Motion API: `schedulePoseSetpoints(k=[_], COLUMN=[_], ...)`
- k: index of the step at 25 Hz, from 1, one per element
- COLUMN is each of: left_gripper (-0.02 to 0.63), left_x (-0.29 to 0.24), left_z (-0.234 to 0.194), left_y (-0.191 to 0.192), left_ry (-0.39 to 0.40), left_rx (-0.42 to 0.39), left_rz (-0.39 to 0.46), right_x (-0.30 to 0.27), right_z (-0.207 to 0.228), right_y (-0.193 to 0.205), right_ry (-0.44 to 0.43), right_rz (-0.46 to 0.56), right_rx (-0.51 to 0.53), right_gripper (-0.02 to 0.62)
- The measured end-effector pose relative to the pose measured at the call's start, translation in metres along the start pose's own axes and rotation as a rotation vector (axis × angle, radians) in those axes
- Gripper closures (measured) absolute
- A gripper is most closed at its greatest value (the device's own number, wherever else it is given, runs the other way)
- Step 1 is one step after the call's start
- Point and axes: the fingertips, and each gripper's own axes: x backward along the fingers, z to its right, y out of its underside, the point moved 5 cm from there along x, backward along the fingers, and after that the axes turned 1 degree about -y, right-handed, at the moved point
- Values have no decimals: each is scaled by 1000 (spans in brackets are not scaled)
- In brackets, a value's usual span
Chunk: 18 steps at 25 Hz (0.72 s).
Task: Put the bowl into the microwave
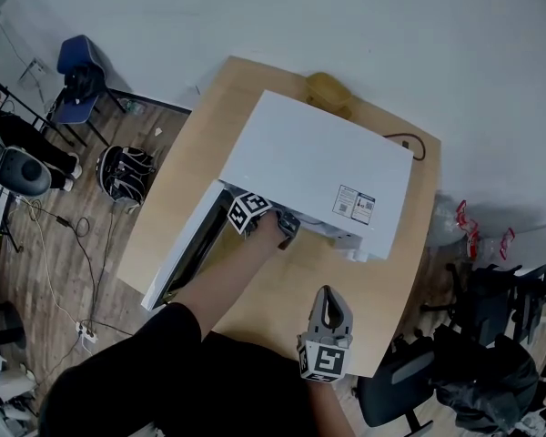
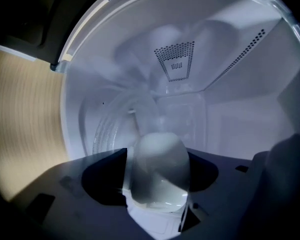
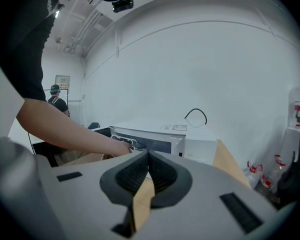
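Seen from above, a white microwave fills the centre of the frame on a light wooden table, its door swung open toward the lower left. Your left gripper reaches into the cavity mouth just below the microwave's front edge, with your bare forearm running toward the bottom of the frame. In the left gripper view a small white bowl sits low in the centre between the jaws. They stand fairly wide, and the bowl fills the gap and seems to touch both pads, so it reads as held. It is inside the white cavity, over the near part of the glass turntable at centre left; you cannot tell whether its base rests on the glass. Your right gripper hangs at the lower centre of the head view, apart from the microwave, jaws pressed together on nothing. This looks like the placing step, close to done. Next you likely need to settle the bowl on the turntable, free its sides, then draw the left gripper straight back without tipping it.
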Motion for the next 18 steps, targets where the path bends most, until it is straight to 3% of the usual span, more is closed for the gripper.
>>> schedulePoseSetpoints(k=[5,10,18], left_gripper=[330,328,328], left_x=[2,5,10], left_z=[1,4,11], left_y=[3,7,-4], left_ry=[-22,36,92], left_rx=[-99,-76,-345], left_rz=[-29,-45,3], right_x=[2,3,2], right_z=[2,1,-6], right_y=[1,2,4], right_ry=[7,2,-15], right_rz=[2,1,-6], right_rx=[-4,2,3], right_gripper=[535,535,535])
